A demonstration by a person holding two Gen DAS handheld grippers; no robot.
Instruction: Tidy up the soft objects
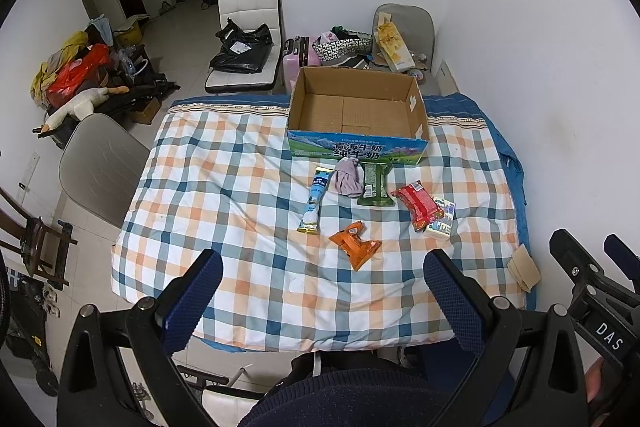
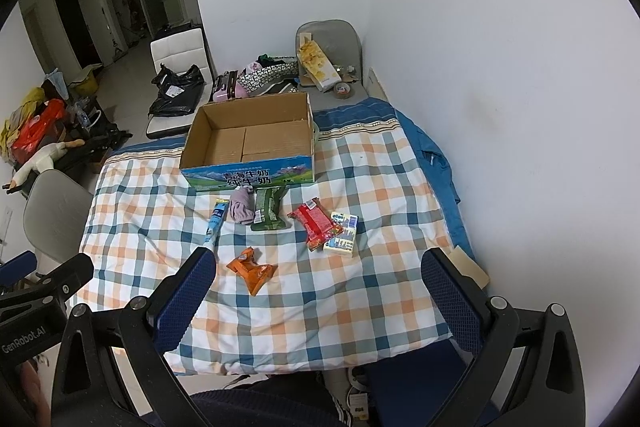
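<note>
An open cardboard box [image 1: 357,115] is set at the far side of a desk [image 1: 224,187] covered with a checked blanket, and its inside is seen to be bare cardboard. The soft things are laid out just in front of the box: a crumpled lilac cloth [image 1: 347,177] lies almost against its printed front wall, with a long blue-and-white packet [image 1: 314,199] to the left of the cloth and a green packet [image 1: 373,184] touching it on the right. Further right of the box front, a red packet [image 1: 418,204] is laid partly over a pale tissue pack [image 1: 441,219]. An orange packet [image 1: 355,243] is placed nearest the viewer, well apart from the box. The left gripper [image 1: 322,273] and the right gripper [image 2: 318,269] are held above the near desk edge, the fingers of both spread wide with nothing between them.
</note>
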